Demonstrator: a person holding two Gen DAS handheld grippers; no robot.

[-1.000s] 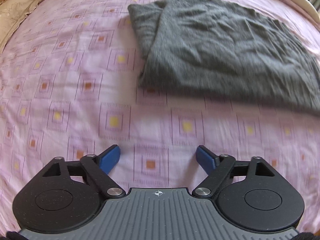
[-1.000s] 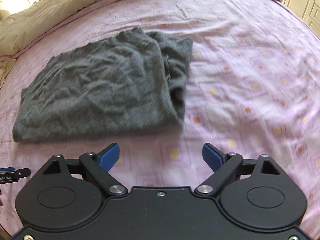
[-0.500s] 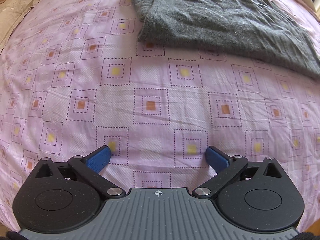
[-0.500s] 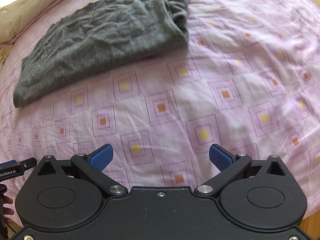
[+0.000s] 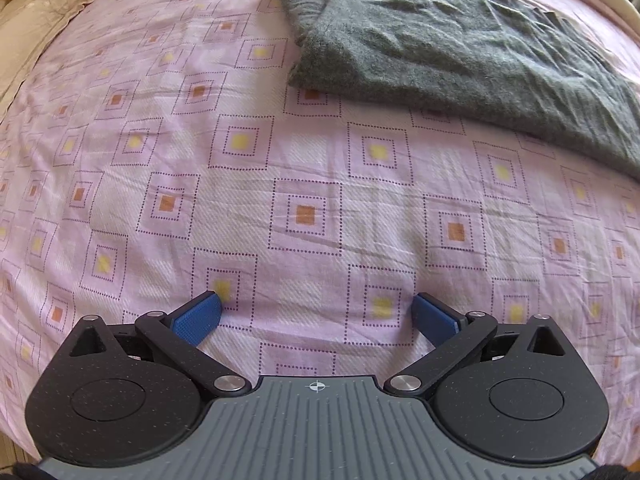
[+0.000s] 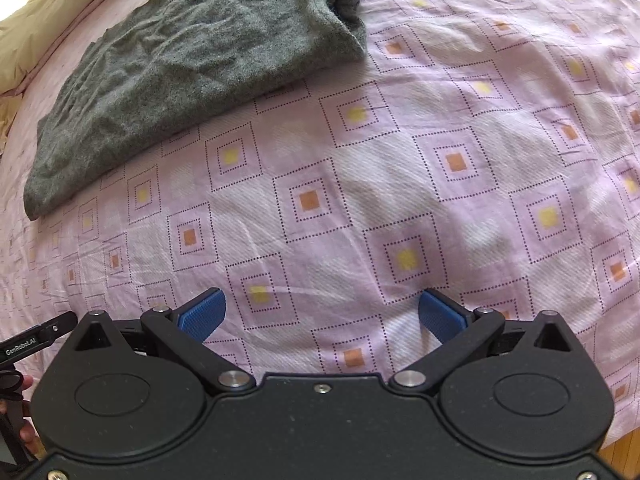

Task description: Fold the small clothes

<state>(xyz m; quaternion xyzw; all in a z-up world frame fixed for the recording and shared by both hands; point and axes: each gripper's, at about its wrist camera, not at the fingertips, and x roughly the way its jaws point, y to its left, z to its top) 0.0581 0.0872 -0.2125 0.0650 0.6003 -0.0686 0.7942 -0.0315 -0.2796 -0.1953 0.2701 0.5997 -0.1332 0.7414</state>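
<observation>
Since the earlier frames both grippers have drawn back from the grey sweater [image 5: 460,52], which now sits well apart from them toward the far side of the bed [image 5: 280,184]. The left gripper [image 5: 316,312] and right gripper [image 6: 322,310] each hover over bare pink patterned sheet, fingers [image 5: 198,318] spread wide and holding nothing. The sweater lies folded over on itself, one end bunched. Pulling away with fingers apart suggests a fold was just released, or room is being made to reassess before another fold.
</observation>
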